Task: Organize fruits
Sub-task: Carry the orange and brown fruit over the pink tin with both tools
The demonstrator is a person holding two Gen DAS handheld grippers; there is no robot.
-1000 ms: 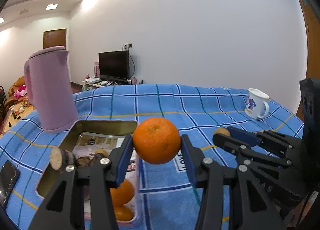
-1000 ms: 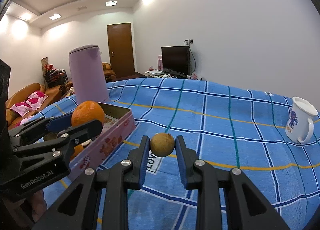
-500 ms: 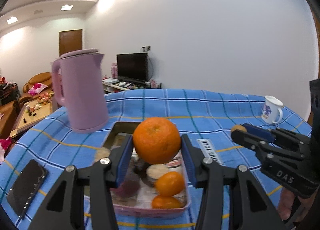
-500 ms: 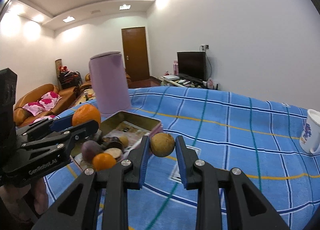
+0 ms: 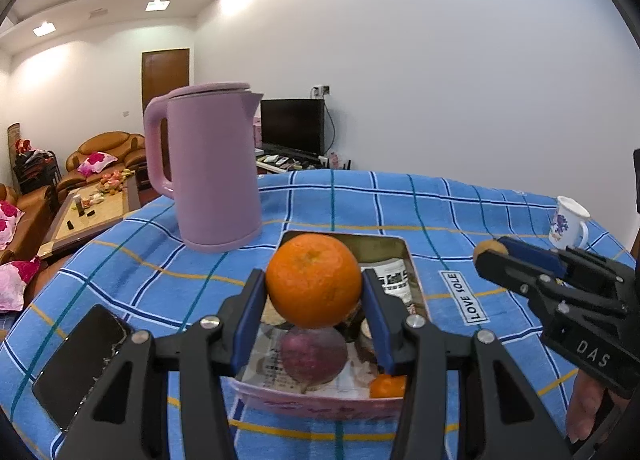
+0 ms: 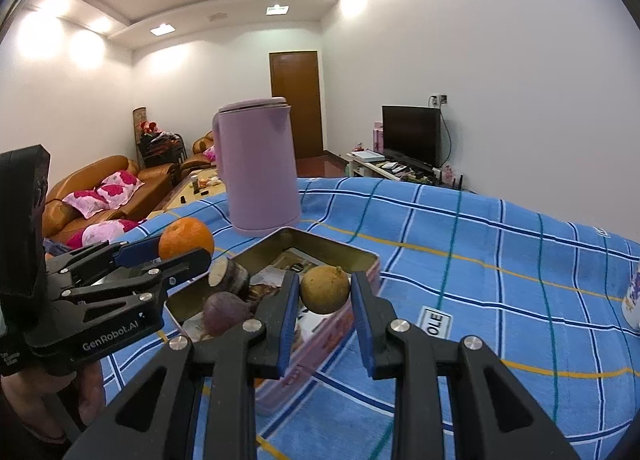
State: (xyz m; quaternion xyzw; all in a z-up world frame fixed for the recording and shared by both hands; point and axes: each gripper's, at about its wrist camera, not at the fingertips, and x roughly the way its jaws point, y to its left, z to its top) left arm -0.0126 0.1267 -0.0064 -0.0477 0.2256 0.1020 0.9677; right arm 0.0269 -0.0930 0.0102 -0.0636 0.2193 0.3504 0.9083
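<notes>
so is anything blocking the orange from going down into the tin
Partly. The orange in the left claw hangs over the tin, but a purple fruit lies right under it. Bare lining shows further back.

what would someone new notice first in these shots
The bright round orange clamped in the left hand-held gripper, held above the open pink metal tin of fruit. Beside it, the right hand-held gripper grips a small brownish round fruit. A tall lilac plastic kettle stands behind the tin.
</notes>
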